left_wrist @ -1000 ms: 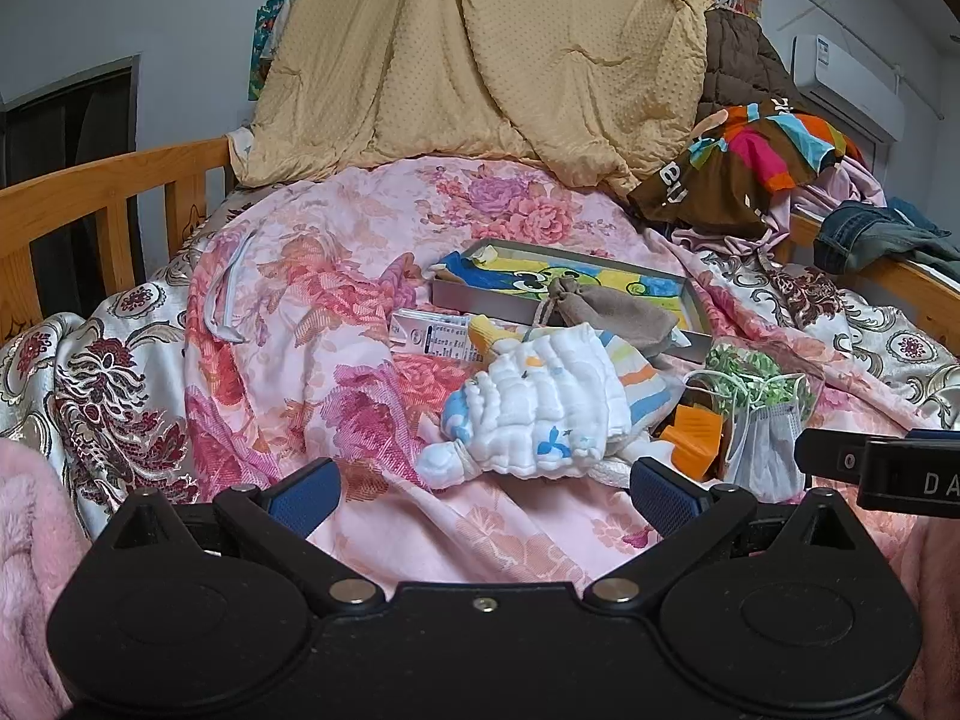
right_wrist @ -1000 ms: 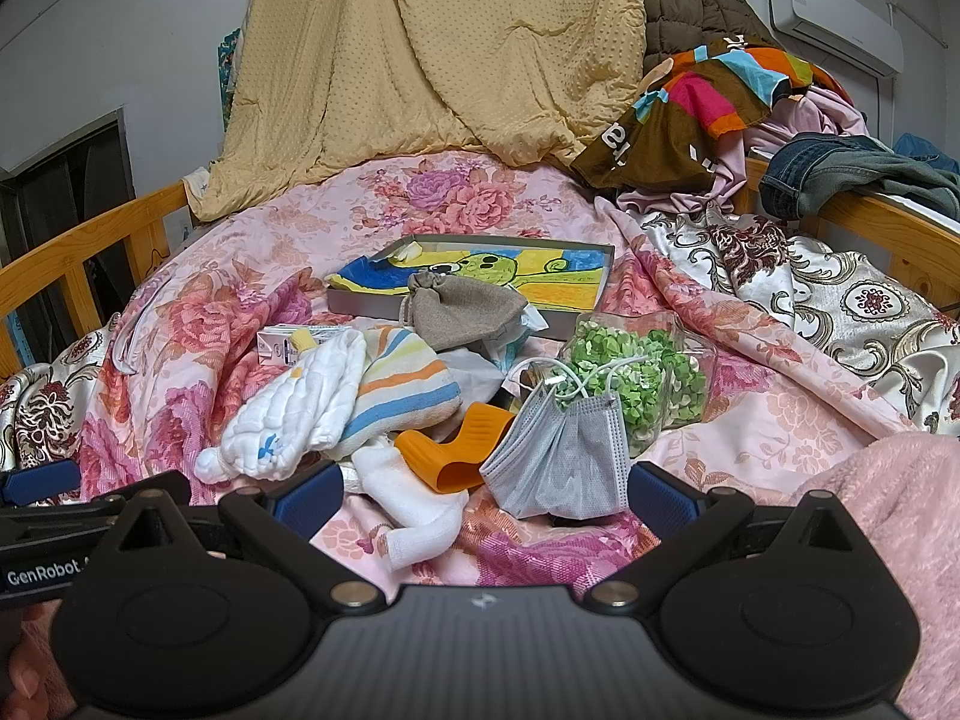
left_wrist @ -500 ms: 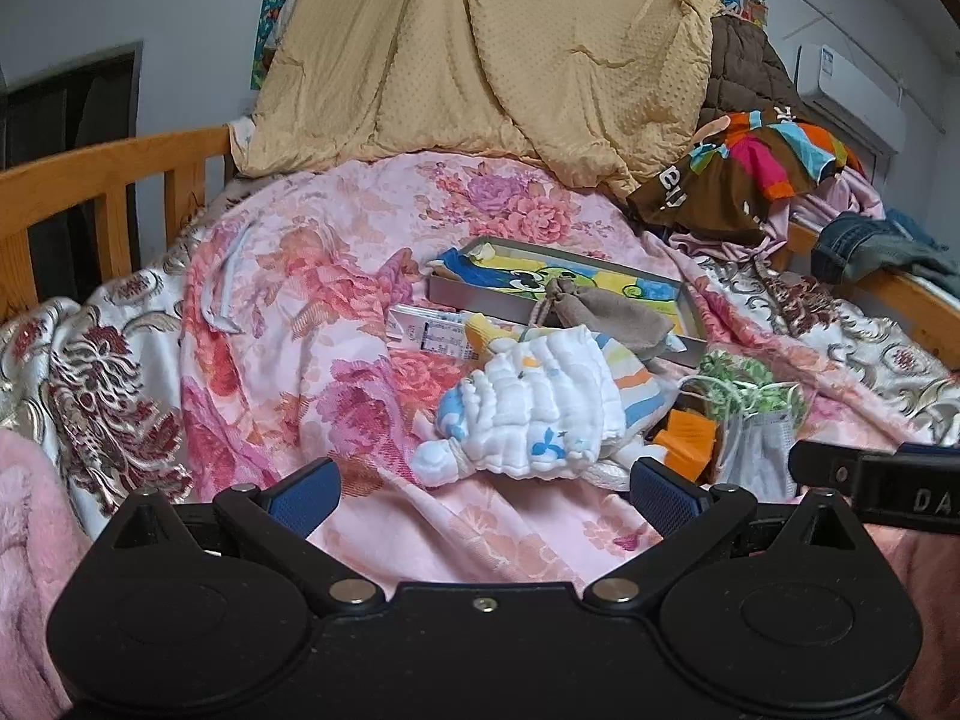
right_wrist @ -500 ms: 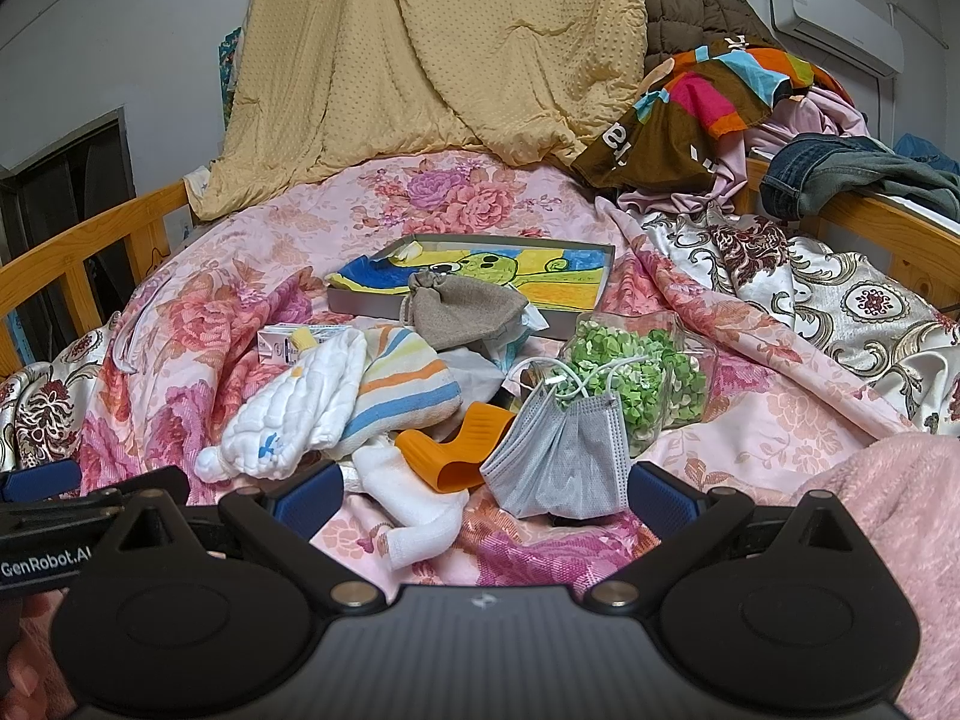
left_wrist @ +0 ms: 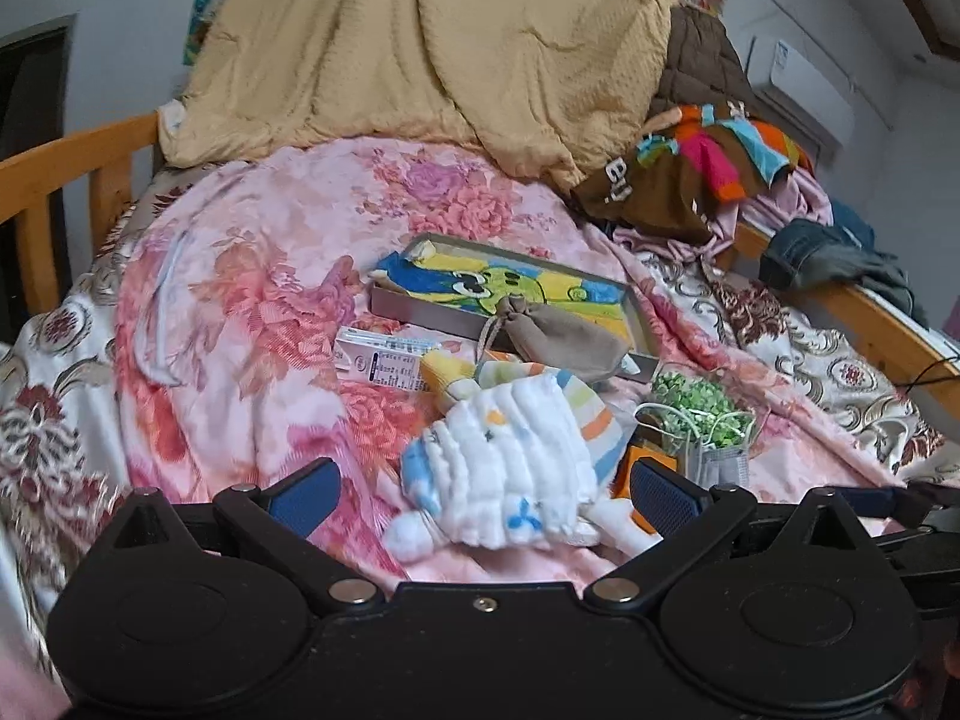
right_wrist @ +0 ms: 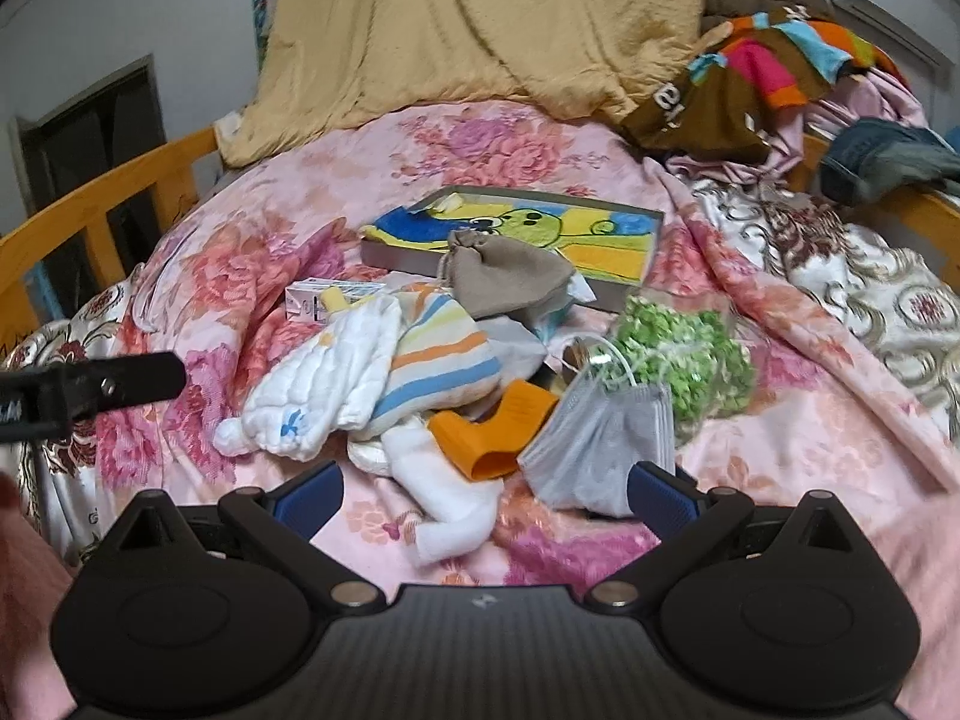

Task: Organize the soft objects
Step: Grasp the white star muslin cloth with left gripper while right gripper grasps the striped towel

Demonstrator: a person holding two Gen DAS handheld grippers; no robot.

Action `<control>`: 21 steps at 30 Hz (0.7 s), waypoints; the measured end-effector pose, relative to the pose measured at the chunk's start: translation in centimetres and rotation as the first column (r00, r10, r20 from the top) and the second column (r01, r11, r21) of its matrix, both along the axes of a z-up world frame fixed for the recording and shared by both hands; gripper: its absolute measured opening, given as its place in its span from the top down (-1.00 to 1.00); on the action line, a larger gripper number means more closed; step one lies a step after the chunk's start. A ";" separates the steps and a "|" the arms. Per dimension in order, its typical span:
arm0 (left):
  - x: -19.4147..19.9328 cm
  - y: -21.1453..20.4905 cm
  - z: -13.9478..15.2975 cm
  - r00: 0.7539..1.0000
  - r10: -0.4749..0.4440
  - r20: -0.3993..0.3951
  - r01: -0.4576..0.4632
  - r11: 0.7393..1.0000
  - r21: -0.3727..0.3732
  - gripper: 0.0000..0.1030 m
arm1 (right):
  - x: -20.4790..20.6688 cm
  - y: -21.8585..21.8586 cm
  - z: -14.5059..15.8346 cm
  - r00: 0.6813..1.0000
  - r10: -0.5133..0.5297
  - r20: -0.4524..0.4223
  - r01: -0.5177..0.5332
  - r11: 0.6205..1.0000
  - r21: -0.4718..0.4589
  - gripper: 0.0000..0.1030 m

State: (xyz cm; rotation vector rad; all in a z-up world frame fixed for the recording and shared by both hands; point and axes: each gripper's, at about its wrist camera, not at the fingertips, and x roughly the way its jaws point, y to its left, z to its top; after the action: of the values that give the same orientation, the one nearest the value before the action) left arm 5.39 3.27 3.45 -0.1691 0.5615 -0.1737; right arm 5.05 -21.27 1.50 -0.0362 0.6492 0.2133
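Note:
A pile of soft things lies on the pink floral bedspread (left_wrist: 252,324). A white quilted cloth (left_wrist: 510,468) (right_wrist: 324,378) lies on a striped cloth (right_wrist: 438,354). Beside them are a white sock (right_wrist: 444,492), an orange piece (right_wrist: 492,426), a grey face mask (right_wrist: 606,444), a bag of green bits (right_wrist: 684,348) and a brown drawstring pouch (left_wrist: 558,330) (right_wrist: 504,276). My left gripper (left_wrist: 483,489) is open, close in front of the white cloth. My right gripper (right_wrist: 483,489) is open over the sock and mask. Both are empty.
A shallow box with a cartoon picture (left_wrist: 510,288) (right_wrist: 516,234) lies behind the pile, a small carton (left_wrist: 384,360) to its left. A tan blanket (left_wrist: 420,48) and piled clothes (left_wrist: 708,162) stand at the back. Wooden bed rails (left_wrist: 72,174) run along both sides.
Both grippers have moved forward and closer to the pile. The left gripper now shows further into the right wrist view. Nothing was grasped.

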 end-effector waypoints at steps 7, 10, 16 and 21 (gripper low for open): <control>4.5 1.0 0.2 0.993 -0.076 -0.088 0.077 0.997 0.004 -0.99 | 2.7 1.0 0.6 0.998 0.061 -0.013 -0.062 0.996 -0.069 -0.99; 6.4 1.3 0.0 0.989 -0.102 -0.108 0.103 0.995 0.000 -0.99 | 4.1 1.7 0.9 0.995 0.102 0.022 -0.098 0.986 -0.136 -0.99; 8.8 1.0 -1.3 0.978 -0.183 -0.096 0.184 0.983 0.006 -0.98 | 8.0 1.9 1.4 0.992 0.115 0.048 -0.104 0.975 -0.195 -0.99; 9.8 0.3 -2.6 0.965 -0.239 -0.109 0.243 0.970 0.018 -0.99 | 10.9 2.0 0.1 0.984 0.177 0.034 -0.163 0.954 -0.250 -0.99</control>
State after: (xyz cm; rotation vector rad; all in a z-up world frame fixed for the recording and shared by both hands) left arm 15.18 3.53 0.82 -0.0791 0.6906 -0.3942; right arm 15.98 -19.28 1.57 -0.3376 0.6139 0.2960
